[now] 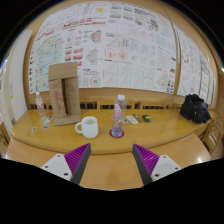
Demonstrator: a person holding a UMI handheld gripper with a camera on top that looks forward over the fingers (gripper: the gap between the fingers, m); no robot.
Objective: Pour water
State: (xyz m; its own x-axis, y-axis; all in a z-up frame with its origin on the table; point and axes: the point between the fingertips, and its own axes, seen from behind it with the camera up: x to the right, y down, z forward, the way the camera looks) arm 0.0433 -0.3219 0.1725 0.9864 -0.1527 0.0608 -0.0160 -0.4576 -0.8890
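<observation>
I hold the hand-held gripper [111, 160] level and back from the things, its two fingers spread wide with nothing between them. Below the fingers is bare wood of the near bench [110, 172]. Beyond its far edge stands a second bench surface with the water bottle [119, 115], a white mug [88, 126] just to its left, and a brown paper bag [63, 93] behind. A black bag [195, 108] lies at the right end. Posters [110, 45] cover the wall.
</observation>
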